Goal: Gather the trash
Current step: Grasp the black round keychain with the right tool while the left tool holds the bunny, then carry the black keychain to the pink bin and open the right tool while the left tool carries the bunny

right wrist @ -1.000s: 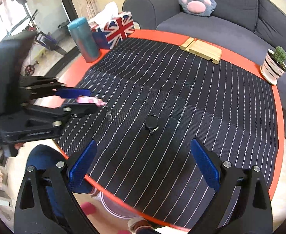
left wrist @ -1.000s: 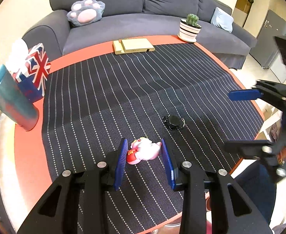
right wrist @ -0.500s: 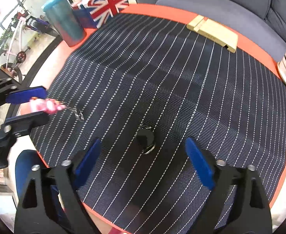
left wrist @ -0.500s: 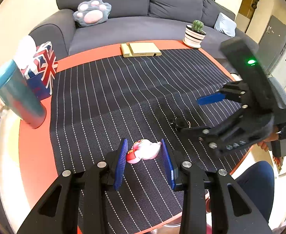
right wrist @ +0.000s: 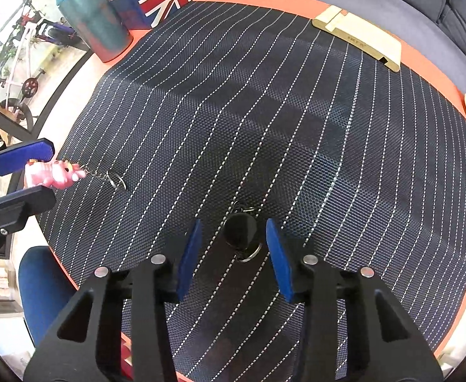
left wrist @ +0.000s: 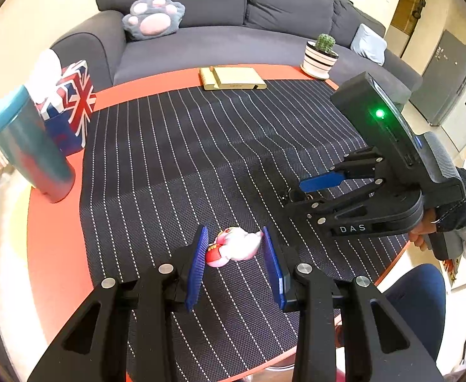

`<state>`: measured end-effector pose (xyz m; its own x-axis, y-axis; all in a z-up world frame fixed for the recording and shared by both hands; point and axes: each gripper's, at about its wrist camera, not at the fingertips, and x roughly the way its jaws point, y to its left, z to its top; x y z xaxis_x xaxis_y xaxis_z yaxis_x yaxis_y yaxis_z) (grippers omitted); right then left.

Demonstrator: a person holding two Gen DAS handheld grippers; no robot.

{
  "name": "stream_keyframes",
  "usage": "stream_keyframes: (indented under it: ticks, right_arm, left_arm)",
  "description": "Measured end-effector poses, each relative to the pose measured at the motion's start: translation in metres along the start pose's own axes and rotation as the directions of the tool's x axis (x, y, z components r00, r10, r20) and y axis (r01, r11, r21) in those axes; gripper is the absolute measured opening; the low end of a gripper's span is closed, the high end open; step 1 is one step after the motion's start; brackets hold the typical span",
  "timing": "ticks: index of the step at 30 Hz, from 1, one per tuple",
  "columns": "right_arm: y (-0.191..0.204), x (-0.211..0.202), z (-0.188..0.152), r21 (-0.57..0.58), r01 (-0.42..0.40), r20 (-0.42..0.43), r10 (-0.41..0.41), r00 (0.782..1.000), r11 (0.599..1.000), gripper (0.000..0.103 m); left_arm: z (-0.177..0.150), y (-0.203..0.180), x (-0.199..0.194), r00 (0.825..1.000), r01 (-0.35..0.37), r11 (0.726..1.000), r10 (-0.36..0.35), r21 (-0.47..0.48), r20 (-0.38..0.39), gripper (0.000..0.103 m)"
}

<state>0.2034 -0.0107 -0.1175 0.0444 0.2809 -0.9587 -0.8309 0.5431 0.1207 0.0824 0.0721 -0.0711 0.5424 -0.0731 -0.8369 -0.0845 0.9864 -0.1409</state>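
Note:
A pink toy keychain (left wrist: 234, 247) lies on the striped black mat (left wrist: 185, 146), between the blue pads of my left gripper (left wrist: 235, 256), which is open around it and not clamped. It also shows in the right wrist view (right wrist: 54, 173) with its chain and ring. A black round key fob (right wrist: 240, 230) with a metal ring lies between the pads of my right gripper (right wrist: 233, 251), which is open around it. In the left wrist view the right gripper (left wrist: 312, 191) hides most of the fob (left wrist: 295, 195).
On the round orange table (left wrist: 51, 238) stand a teal tumbler (left wrist: 29, 146), a Union Jack tissue box (left wrist: 70, 105), a wooden stand (left wrist: 231, 78) and a potted cactus (left wrist: 322, 55). A grey sofa (left wrist: 220, 31) lies behind. A blue chair (left wrist: 420, 299) is at the near edge.
My right gripper has come down over the black key fob and narrowed its jaws around it. My left gripper stays around the pink keychain.

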Motion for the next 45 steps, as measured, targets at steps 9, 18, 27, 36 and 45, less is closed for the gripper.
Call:
stream_keyframes:
  ticks: [9, 18, 27, 36, 45]
  right_arm:
    - [0.001, -0.008, -0.005, 0.010, -0.004, 0.040, 0.004, 0.999, 1.000, 0.025]
    - [0.009, -0.051, -0.026, 0.003, 0.012, 0.142, -0.013, 0.990, 1.000, 0.025]
    - [0.025, -0.101, -0.057, -0.019, 0.040, 0.245, -0.034, 0.969, 0.999, 0.024]
    - [0.044, -0.145, -0.105, -0.032, 0.036, 0.337, -0.023, 0.941, 0.999, 0.024]
    - [0.058, -0.166, -0.153, -0.026, 0.033, 0.385, -0.020, 0.923, 0.999, 0.025]
  left_arm:
    - [-0.001, 0.000, -0.001, 1.000, 0.005, 1.000, -0.005, -0.002, 0.008, 0.035]
    - [-0.002, -0.015, -0.009, 0.999, 0.024, 0.999, -0.025, 0.028, 0.030, 0.035]
    - [-0.007, -0.031, -0.030, 0.996, 0.031, 0.998, -0.036, 0.060, 0.077, 0.035]
    - [-0.023, -0.054, -0.061, 0.990, 0.030, 0.993, -0.045, 0.112, 0.133, 0.035]
    - [-0.049, -0.074, -0.084, 0.984, 0.046, 0.988, -0.070, 0.149, 0.164, 0.035]
